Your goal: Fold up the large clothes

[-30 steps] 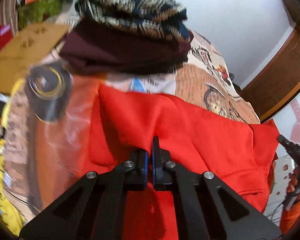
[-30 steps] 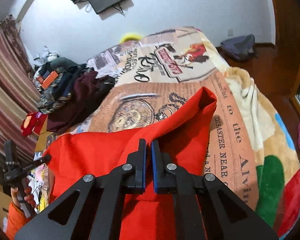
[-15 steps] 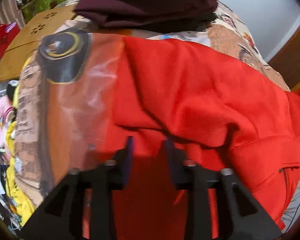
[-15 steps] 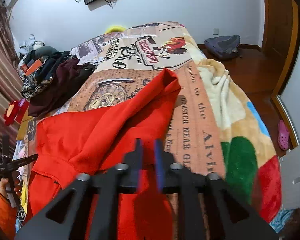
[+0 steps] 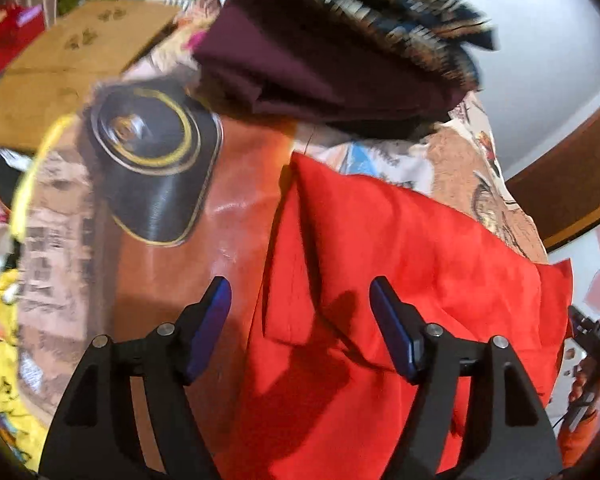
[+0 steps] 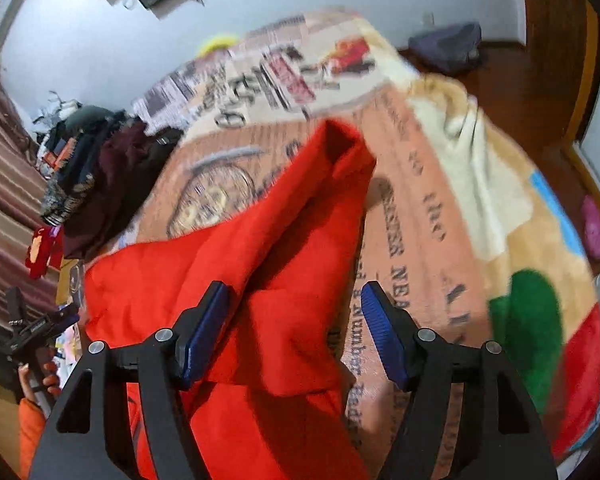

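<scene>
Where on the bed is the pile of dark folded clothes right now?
The pile of dark clothes sits at the bed's far left edge in the right wrist view, beyond the red garment, near the striped curtain.

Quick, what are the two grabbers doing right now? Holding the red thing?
Left hand-held gripper: jaws opening, nothing gripped; the red garment lies loose below.
Right hand-held gripper: jaws opening, also not gripping the red garment.

Bright, even room light; motion blur smears both fisheye views, perhaps worst toward the edges.
</scene>
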The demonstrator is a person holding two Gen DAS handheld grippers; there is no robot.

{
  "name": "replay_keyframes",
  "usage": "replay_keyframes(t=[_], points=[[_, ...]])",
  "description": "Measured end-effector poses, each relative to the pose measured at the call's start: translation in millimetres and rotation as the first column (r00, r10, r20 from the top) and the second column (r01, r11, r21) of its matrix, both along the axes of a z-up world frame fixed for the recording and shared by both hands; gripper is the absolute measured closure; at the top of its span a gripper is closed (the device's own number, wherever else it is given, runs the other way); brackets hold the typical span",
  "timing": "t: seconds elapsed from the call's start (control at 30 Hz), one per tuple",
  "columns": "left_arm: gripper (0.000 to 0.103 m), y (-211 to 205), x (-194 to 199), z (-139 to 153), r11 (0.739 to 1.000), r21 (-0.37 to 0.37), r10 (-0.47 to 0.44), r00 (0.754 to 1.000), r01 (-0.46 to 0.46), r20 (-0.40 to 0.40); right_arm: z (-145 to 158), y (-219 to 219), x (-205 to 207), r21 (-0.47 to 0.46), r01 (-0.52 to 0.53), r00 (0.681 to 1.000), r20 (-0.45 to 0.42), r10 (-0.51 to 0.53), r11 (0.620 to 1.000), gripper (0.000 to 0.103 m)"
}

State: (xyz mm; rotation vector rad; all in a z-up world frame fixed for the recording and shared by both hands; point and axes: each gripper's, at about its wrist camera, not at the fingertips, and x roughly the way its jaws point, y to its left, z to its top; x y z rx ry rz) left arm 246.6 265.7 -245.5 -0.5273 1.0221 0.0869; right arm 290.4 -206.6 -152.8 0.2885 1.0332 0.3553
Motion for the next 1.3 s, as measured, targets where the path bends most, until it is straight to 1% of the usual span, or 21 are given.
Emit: replay_keyframes(t=[0.07,0.17,0.23,0.37,0.4,0.43,0.47,0.5,0.53,0.6,0.63,0.67,0.7,0.73,0.8,0.9,0.93,1.03,1.13,1.23,1.3], points=[[0.032,3,11,-20,1.000,-0.009,-0.005,0.999,0.005,-0.043,-5,1,3,0.000,-0.002,1.000,-0.002,0.002,1.000,0.037],[0.032,-5,13,-26,0.999,-0.014,-0.046,0.999,0.046,0.004,-5,5,7,-0.006,-0.031,0.999,0.019,0.031,1.000,0.031],[0.032,-12,20,-30,0.995,-0.052,-0.079,0.996,0.081,0.029,-8,8,13,0.004,-0.043,0.999,0.023,0.043,0.999,0.030],[0.030,-22,34,-35,0.997,-0.029,-0.073,0.997,0.074,0.039,-15,13,25,0.010,-0.025,1.000,0.019,0.025,1.000,0.031],[0.030,-22,38,-36,0.997,-0.030,-0.064,0.997,0.065,0.039,-16,14,27,0.015,-0.010,1.000,0.020,0.010,1.000,0.036],[0.031,-23,40,-35,0.998,-0.029,-0.062,0.997,0.063,0.040,-16,15,28,0.018,-0.003,1.000,0.022,0.003,1.000,0.049],[0.040,-26,42,-35,0.997,-0.020,-0.068,0.997,0.069,0.040,-16,16,29,0.018,0.003,1.000,0.020,-0.004,1.000,0.060],[0.049,-27,44,-35,0.996,-0.023,-0.080,0.996,0.081,0.040,-18,16,31,0.023,-0.004,1.000,0.008,0.004,1.000,0.075],[0.062,-30,45,-33,0.995,-0.041,-0.095,0.995,0.096,0.035,-19,15,32,0.059,-0.010,1.000,-0.007,0.011,0.998,0.081],[0.084,-32,43,-26,0.997,0.000,-0.079,0.997,0.079,0.019,-18,13,32,0.092,-0.008,1.000,-0.017,0.009,0.996,0.084],[0.090,-32,42,-23,0.997,-0.002,-0.072,0.997,0.072,0.018,-15,14,31,0.091,-0.017,1.000,-0.009,0.018,0.996,0.085],[0.092,-27,38,-19,0.998,-0.031,-0.054,0.998,0.055,0.028,-11,15,30,0.085,-0.025,1.000,0.003,0.024,0.996,0.086],[0.092,-24,35,-14,0.998,-0.052,-0.041,0.998,0.043,0.040,-4,17,28,0.066,-0.036,0.999,0.027,0.034,0.997,0.086],[0.093,-21,32,-7,0.998,-0.051,-0.032,0.998,0.035,0.050,5,20,26,0.052,-0.048,0.997,0.059,0.045,0.998,0.087],[0.094,-20,26,12,0.999,-0.025,-0.033,0.997,0.035,0.074,23,26,25,0.039,-0.067,0.992,0.111,0.063,0.997,0.087],[0.095,-26,23,51,0.998,0.040,-0.051,0.990,0.046,0.133,56,36,28,0.043,-0.098,0.979,0.185,0.088,0.994,0.089],[0.095,-29,22,65,0.997,0.063,-0.056,0.986,0.047,0.157,70,39,30,0.049,-0.106,0.972,0.214,0.093,0.993,0.091],[0.095,-33,23,100,0.992,0.117,-0.068,0.972,0.043,0.227,99,49,37,0.054,-0.113,0.954,0.284,0.093,0.992,0.091],[0.095,-35,29,124,0.979,0.200,-0.080,0.961,0.026,0.266,115,60,51,0.037,-0.110,0.939,0.331,0.092,0.993,0.091],[0.095,-31,47,121,0.970,0.244,-0.081,0.965,0.018,0.250,108,68,69,0.008,-0.094,0.940,0.329,0.086,0.996,0.091],[0.095,-25,60,108,0.971,0.240,-0.066,0.973,0.011,0.223,94,72,78,-0.014,-0.085,0.948,0.306,0.085,0.996,0.091]])
